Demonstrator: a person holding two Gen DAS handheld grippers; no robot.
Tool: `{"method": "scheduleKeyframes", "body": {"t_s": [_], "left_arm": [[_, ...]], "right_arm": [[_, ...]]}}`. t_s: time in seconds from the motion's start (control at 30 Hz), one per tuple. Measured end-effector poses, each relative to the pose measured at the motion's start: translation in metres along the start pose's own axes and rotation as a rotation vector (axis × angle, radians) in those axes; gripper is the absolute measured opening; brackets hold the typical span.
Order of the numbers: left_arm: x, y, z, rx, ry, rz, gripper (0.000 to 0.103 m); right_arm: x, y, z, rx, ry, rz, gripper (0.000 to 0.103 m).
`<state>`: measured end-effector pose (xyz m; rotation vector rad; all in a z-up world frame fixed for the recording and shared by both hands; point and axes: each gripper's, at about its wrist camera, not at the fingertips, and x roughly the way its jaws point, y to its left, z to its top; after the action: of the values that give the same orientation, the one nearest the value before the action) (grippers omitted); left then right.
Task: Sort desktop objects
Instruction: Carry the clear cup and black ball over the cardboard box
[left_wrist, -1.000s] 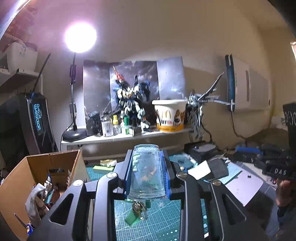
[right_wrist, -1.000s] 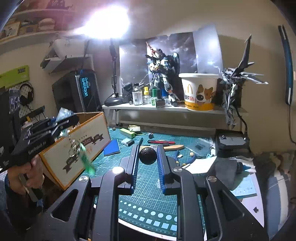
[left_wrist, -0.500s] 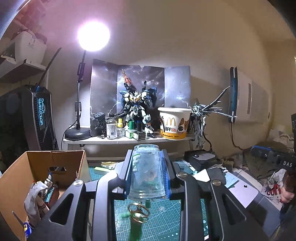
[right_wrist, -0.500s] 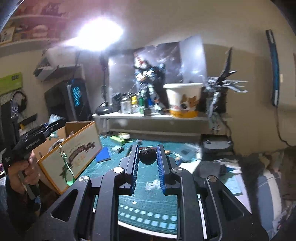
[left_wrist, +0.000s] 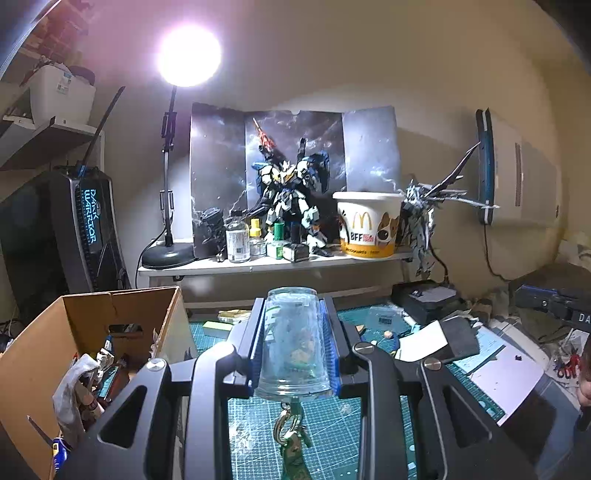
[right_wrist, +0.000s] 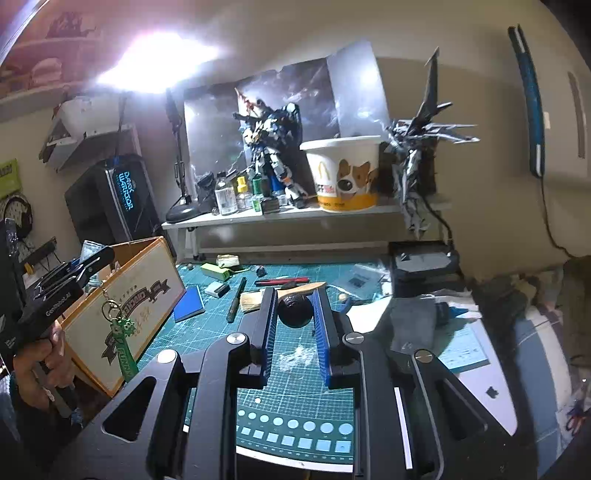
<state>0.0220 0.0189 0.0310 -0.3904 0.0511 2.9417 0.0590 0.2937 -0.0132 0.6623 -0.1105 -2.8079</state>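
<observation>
My left gripper (left_wrist: 293, 306) is shut on a clear plastic packet (left_wrist: 293, 343) with a green keychain (left_wrist: 291, 446) hanging below it on a gold clasp. It hangs in the air just right of the open cardboard box (left_wrist: 110, 321). In the right wrist view the left gripper (right_wrist: 92, 260) sits at the box's near corner, the green keychain (right_wrist: 123, 345) dangling in front of the box's printed side (right_wrist: 125, 314). My right gripper (right_wrist: 294, 291) is shut on a black ball (right_wrist: 294, 312) above the green cutting mat (right_wrist: 295, 373).
The box holds cloth and tools (left_wrist: 81, 387). On the mat lie a blue pad (right_wrist: 190, 304), a black pen (right_wrist: 236, 299), a red tool (right_wrist: 282, 281), a wooden piece (right_wrist: 303, 288) and green blocks (right_wrist: 216, 271). A shelf (left_wrist: 273, 264) carries a robot model, bottles and a paper bucket (left_wrist: 369, 225).
The left gripper has drifted left toward the box with the packet and swinging keychain. The right gripper has tilted and shifted with the ball still between its fingers.
</observation>
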Motion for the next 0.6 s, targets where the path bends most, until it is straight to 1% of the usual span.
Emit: {"method": "scheduleKeyframes", "body": {"t_s": [0.2, 0.47, 0.6], "left_arm": [[0.003, 0.006, -0.001, -0.008, 0.018, 0.018, 0.028], [0.006, 0.005, 0.008, -0.055, 0.038, 0.051, 0.028], [0.002, 0.004, 0.012, -0.058, 0.028, 0.062, 0.028]], "right_arm": [[0.001, 0.007, 0.0, -0.016, -0.005, -0.021, 0.018], [0.004, 0.022, 0.004, -0.022, 0.002, -0.056, 0.018], [0.007, 0.034, 0.006, -0.037, 0.007, -0.043, 0.018]]}}
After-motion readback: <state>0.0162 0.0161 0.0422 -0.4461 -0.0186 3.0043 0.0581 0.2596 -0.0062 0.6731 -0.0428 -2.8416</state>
